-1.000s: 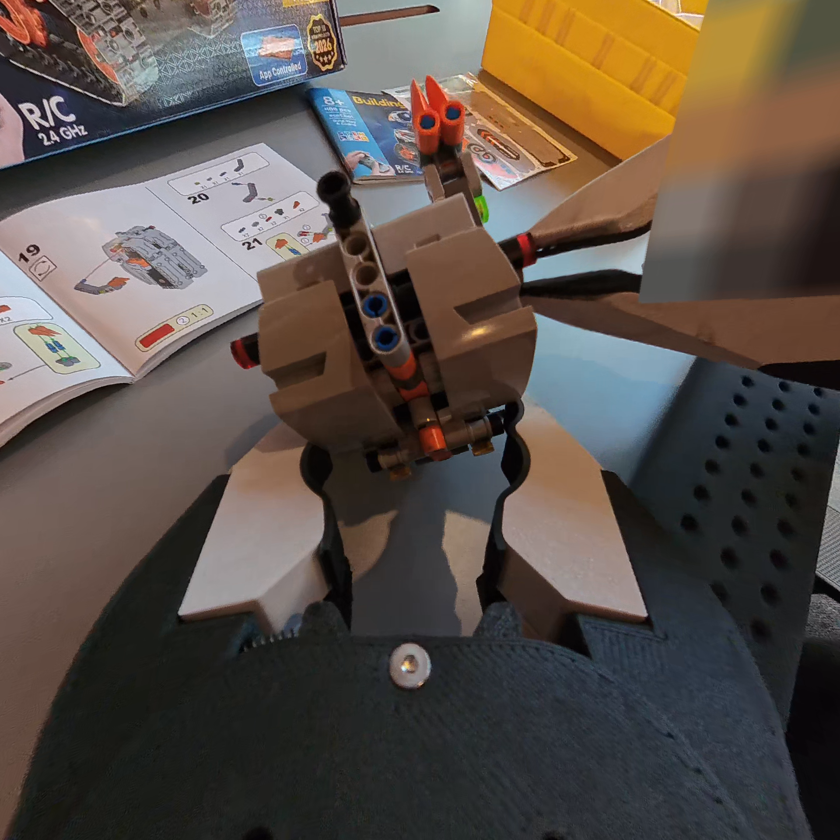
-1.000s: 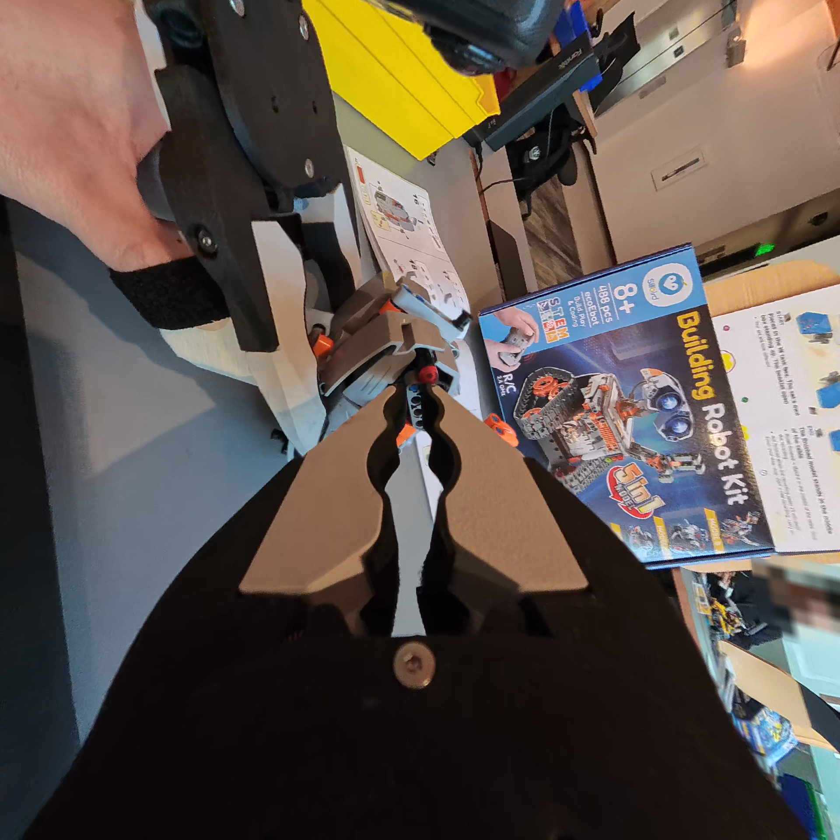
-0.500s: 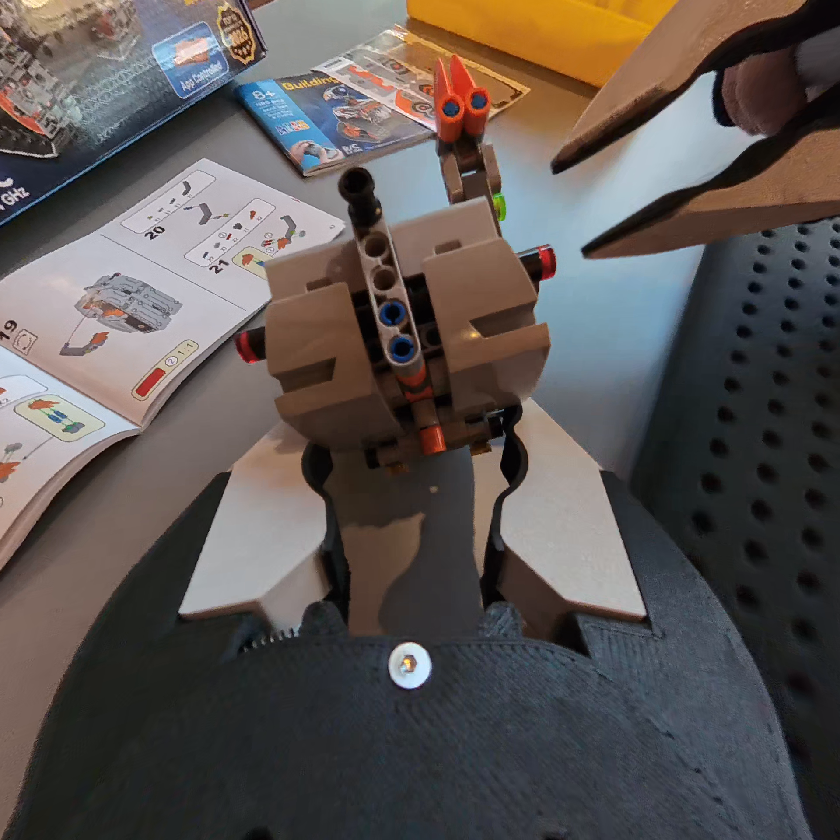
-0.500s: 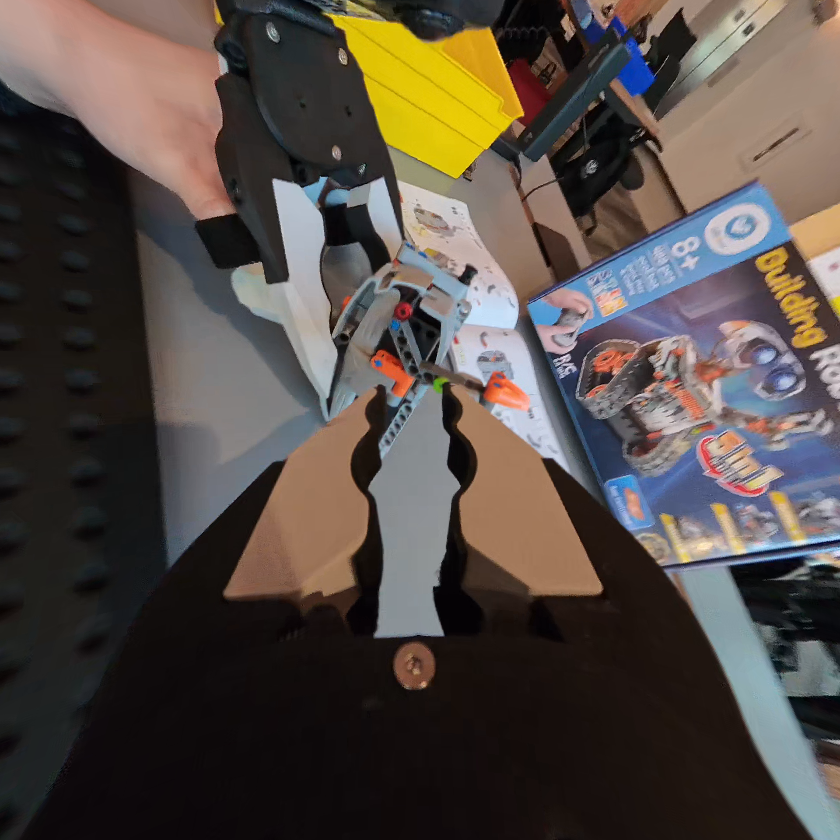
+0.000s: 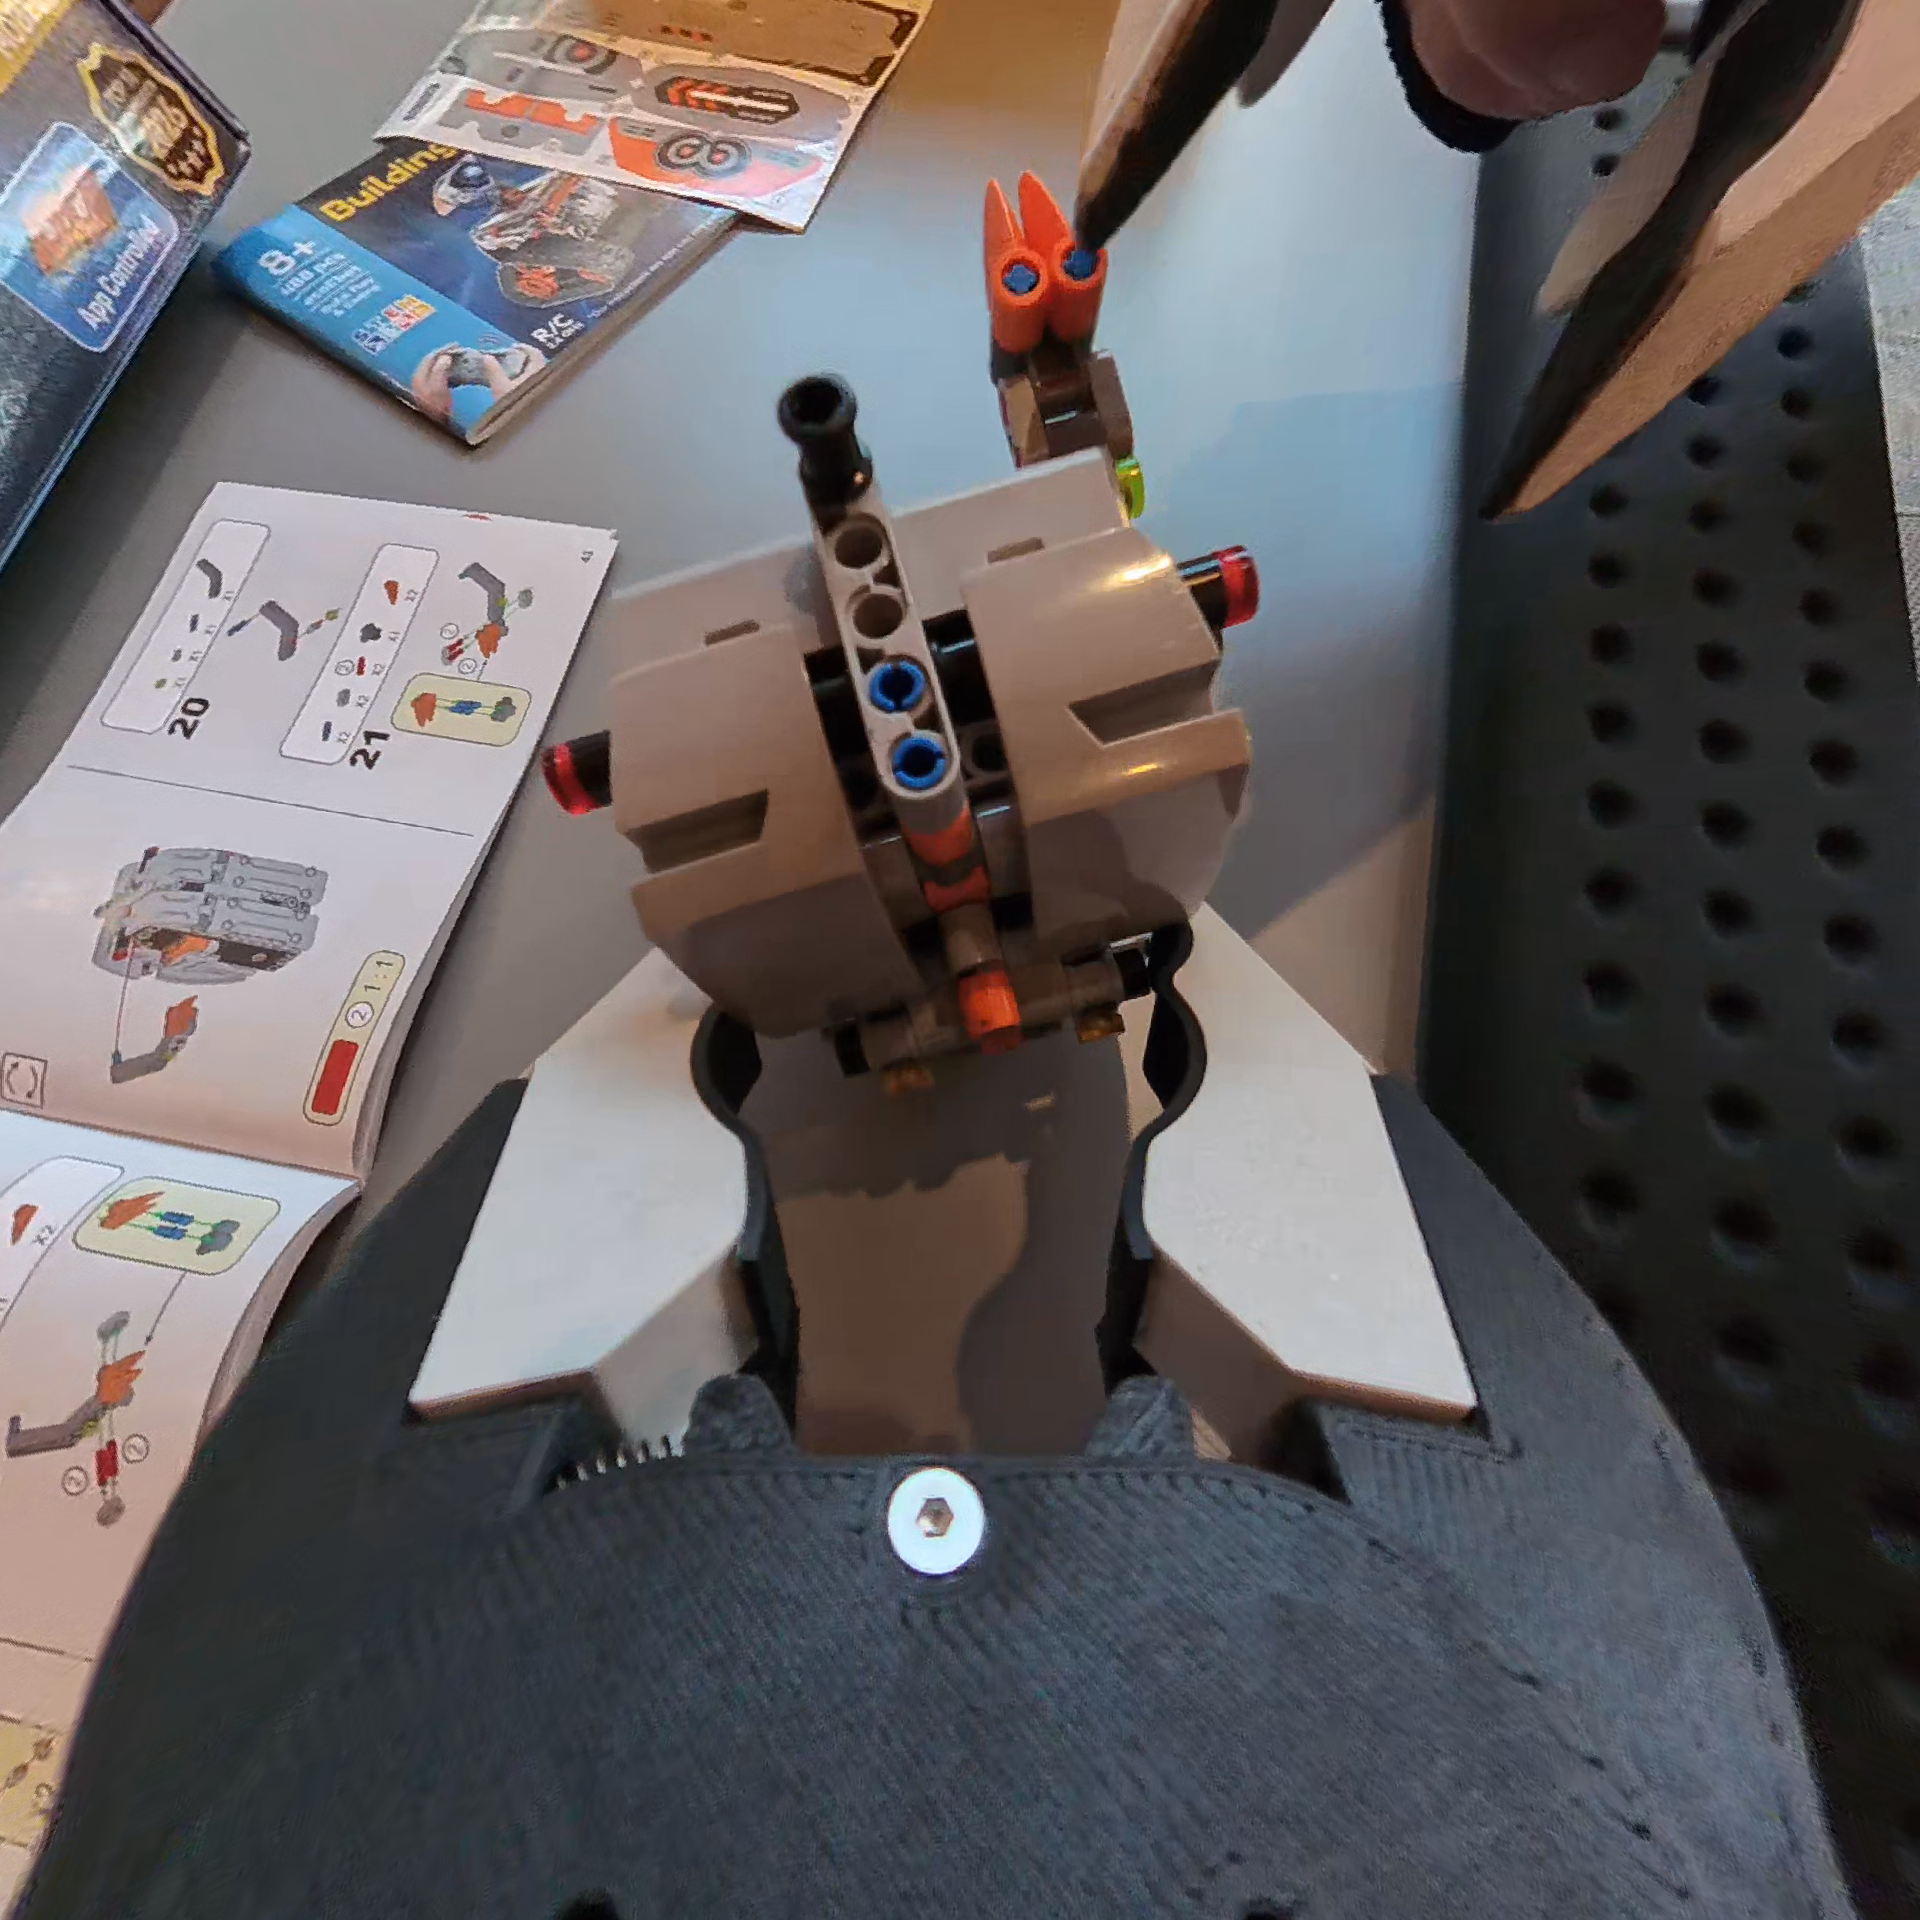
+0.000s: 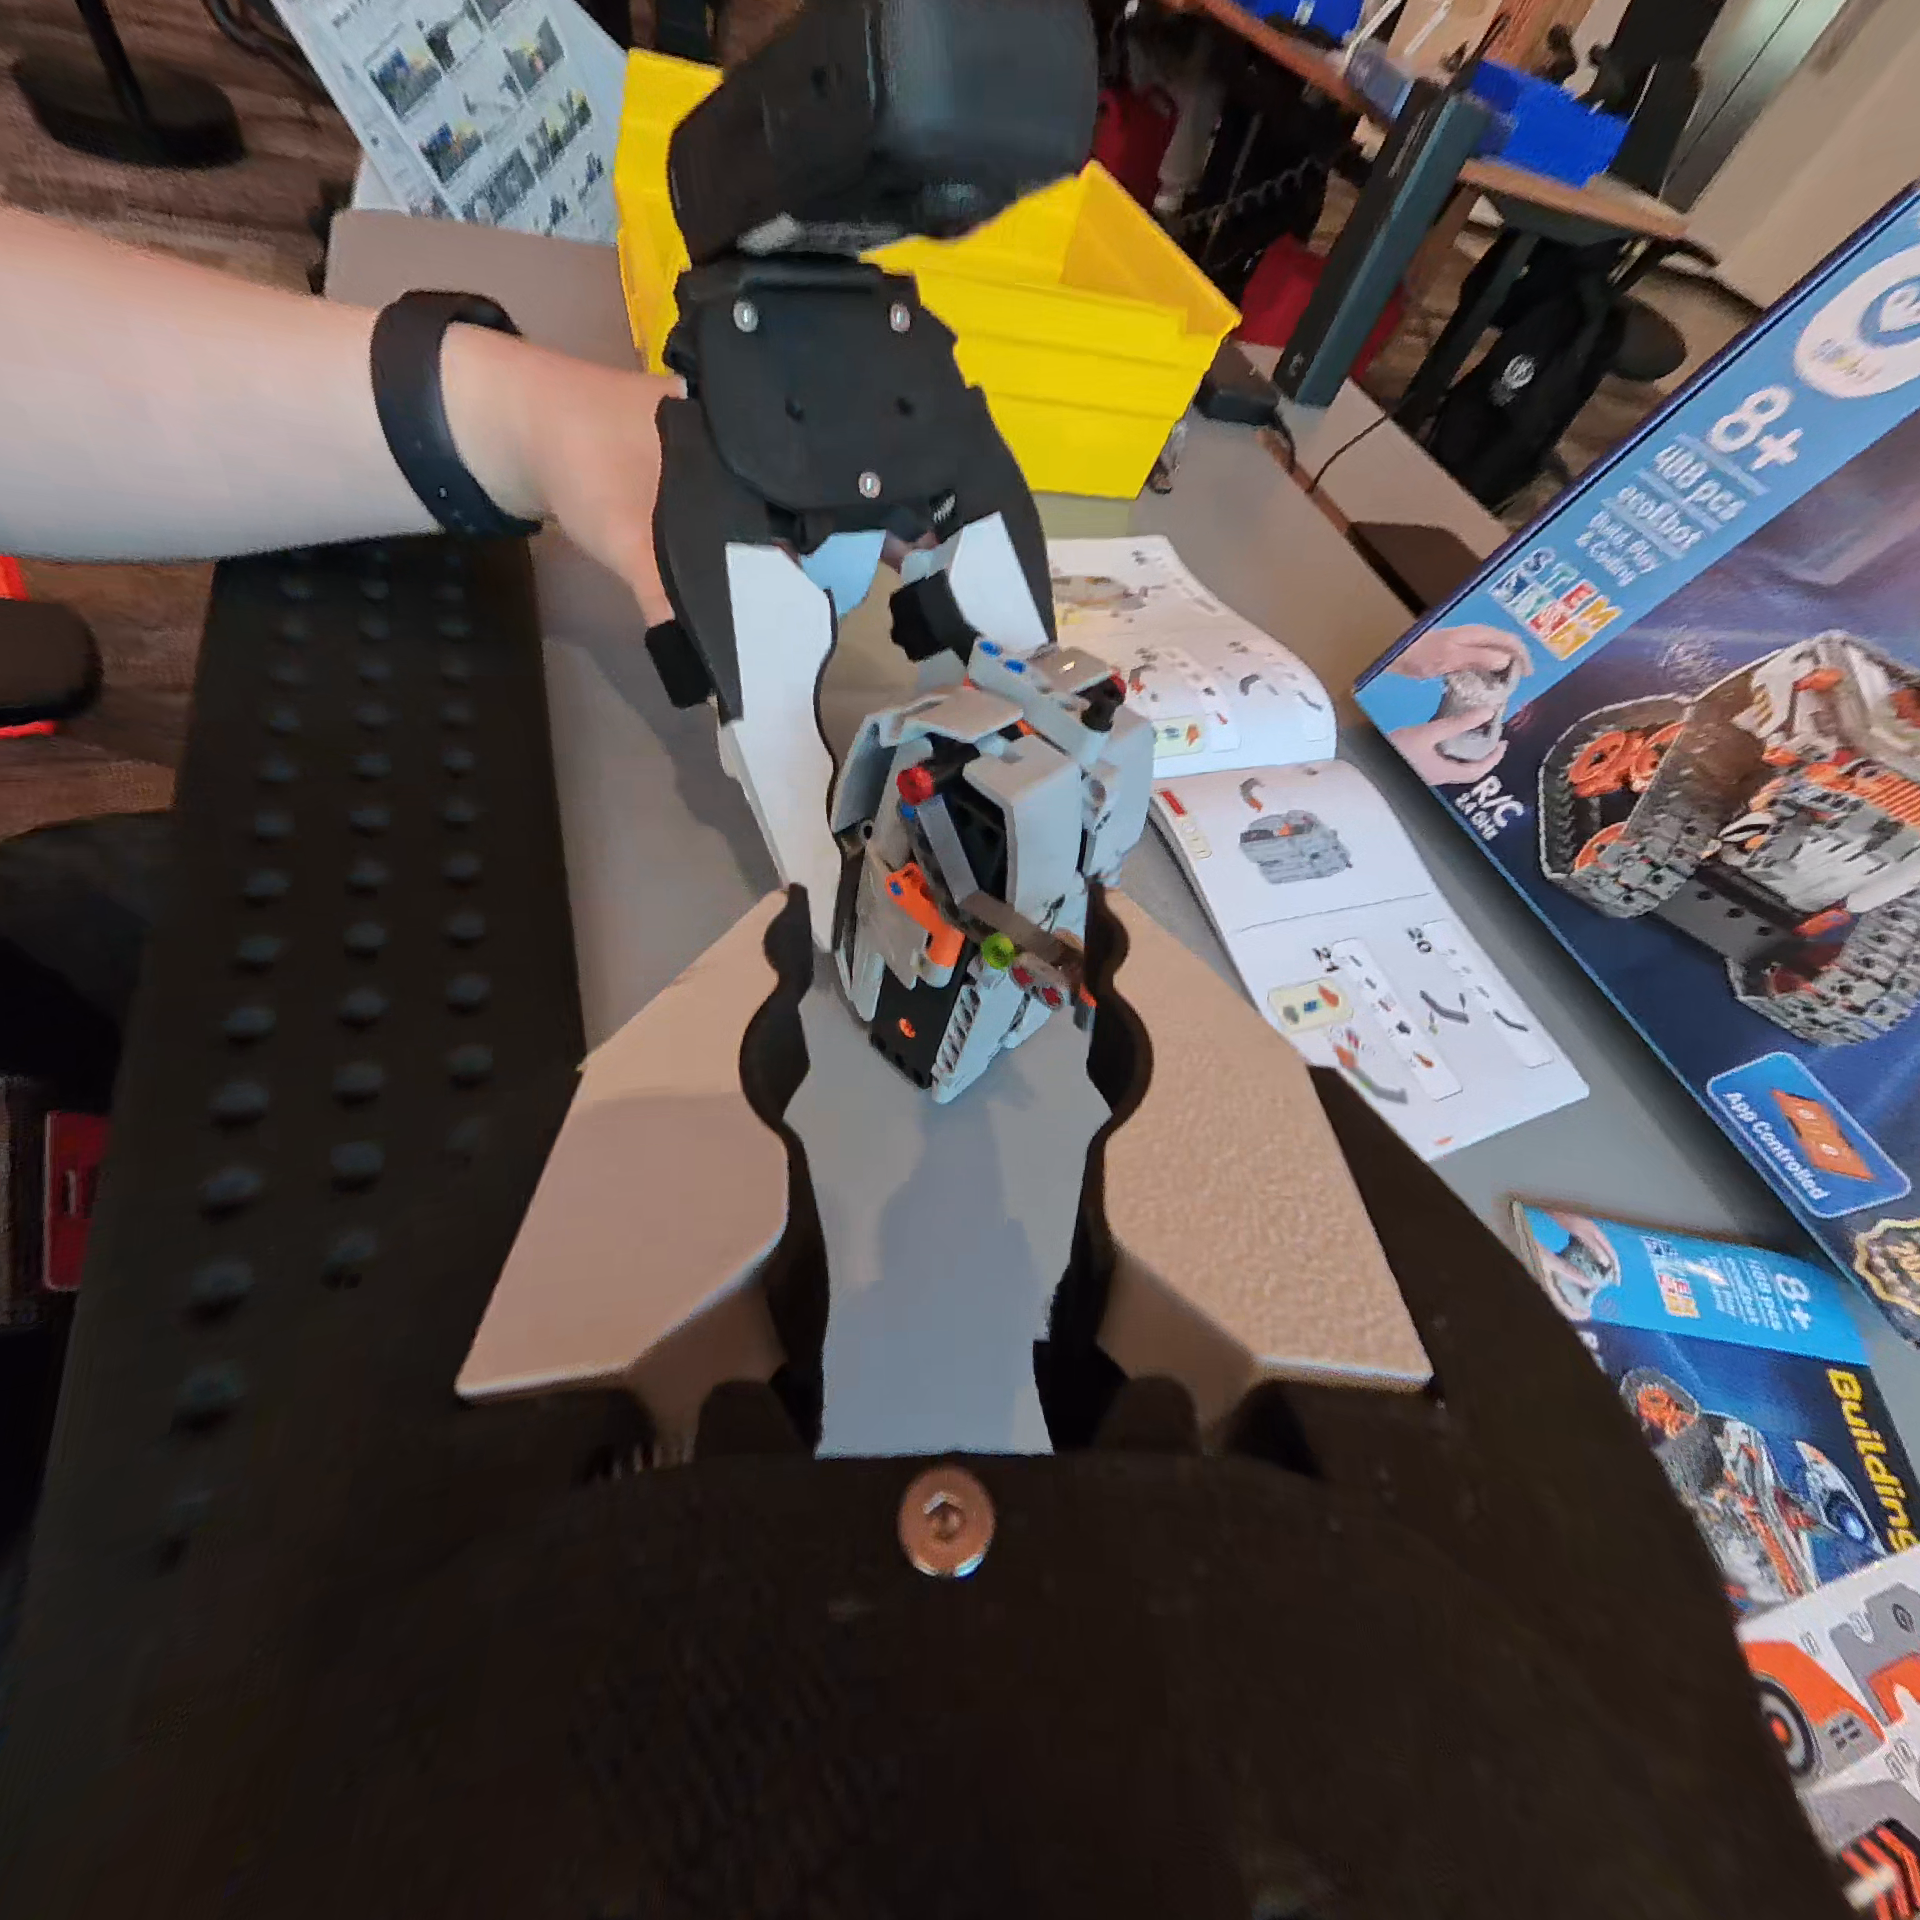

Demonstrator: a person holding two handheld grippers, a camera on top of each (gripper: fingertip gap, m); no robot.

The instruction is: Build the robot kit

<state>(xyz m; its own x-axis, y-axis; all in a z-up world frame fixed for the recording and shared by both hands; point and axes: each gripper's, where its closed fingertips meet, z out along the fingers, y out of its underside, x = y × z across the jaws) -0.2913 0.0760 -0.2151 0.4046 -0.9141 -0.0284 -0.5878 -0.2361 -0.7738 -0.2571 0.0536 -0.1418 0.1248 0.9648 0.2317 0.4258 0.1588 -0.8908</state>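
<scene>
A grey brick model [image 5: 925, 748] with blue pins, red pin ends and a thin arm tipped with two orange claws [image 5: 1039, 260] is held above the grey table [image 5: 727, 343]. My left gripper [image 5: 935, 997] is shut on the model's lower end. In the right wrist view the left gripper [image 6: 831, 665], held by a hand, clasps the model [image 6: 987, 852] from behind. My right gripper [image 6: 945, 935] is open, with its fingertips on either side of the model's brown arm [image 6: 1023, 930]. In the left wrist view one of the right gripper's fingertips [image 5: 1132, 156] is at the orange claws.
An open instruction booklet [image 5: 260, 831] lies left of the model. A blue kit box [image 6: 1714, 779], a small blue booklet [image 5: 447, 301] and a sticker sheet [image 5: 665, 94] lie on the table. A yellow bin [image 6: 1091, 343] stands behind. A black dotted surface [image 5: 1714, 935] runs along the right. Tip to tip, the grippers are about 9 centimeters apart.
My right gripper let go of the model's red pin, opened wide and swung round to the clawed arm. My left gripper kept its hold and tilted the model.
</scene>
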